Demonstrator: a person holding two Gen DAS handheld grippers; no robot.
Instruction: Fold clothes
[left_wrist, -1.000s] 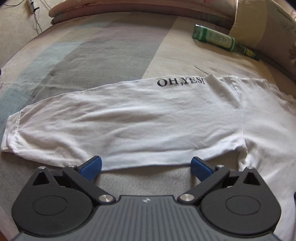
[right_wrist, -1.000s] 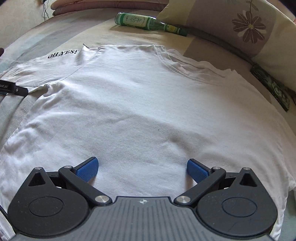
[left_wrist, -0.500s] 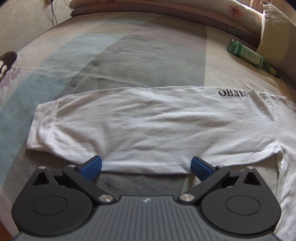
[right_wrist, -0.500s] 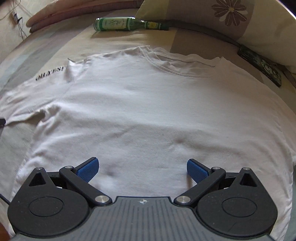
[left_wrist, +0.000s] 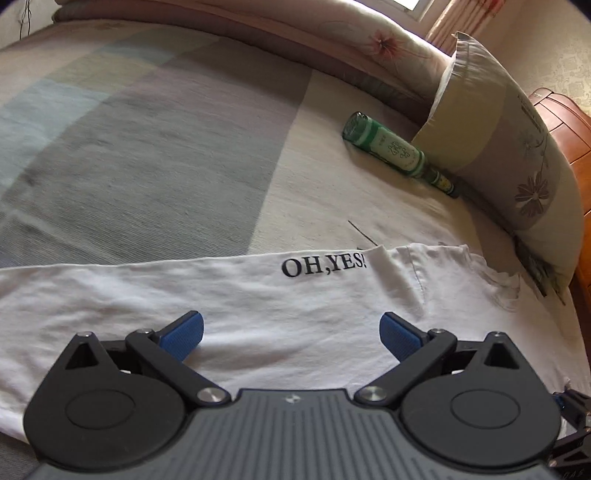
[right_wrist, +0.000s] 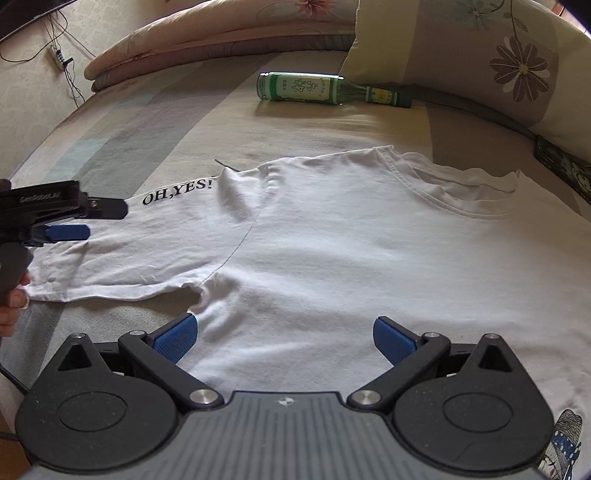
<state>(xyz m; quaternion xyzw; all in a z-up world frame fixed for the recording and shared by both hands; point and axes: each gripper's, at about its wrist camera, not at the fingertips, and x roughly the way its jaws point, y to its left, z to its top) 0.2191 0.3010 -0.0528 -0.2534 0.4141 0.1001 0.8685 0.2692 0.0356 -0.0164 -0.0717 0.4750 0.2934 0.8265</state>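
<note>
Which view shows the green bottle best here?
The right wrist view: the green glass bottle lies side-on, showing base, label and neck unobstructed beside the floral pillow. The left wrist view shows it foreshortened, base towards the camera, with its neck end running under the pillow's edge.

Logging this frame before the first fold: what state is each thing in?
T-shirt: spread flat on the bed, unfolded, sleeve lying out to the side.
Left tool: open, over the sleeve, holding nothing.
Right tool: open, over the shirt body, holding nothing.
Green bottle: lying on its side beside the pillow.
</note>
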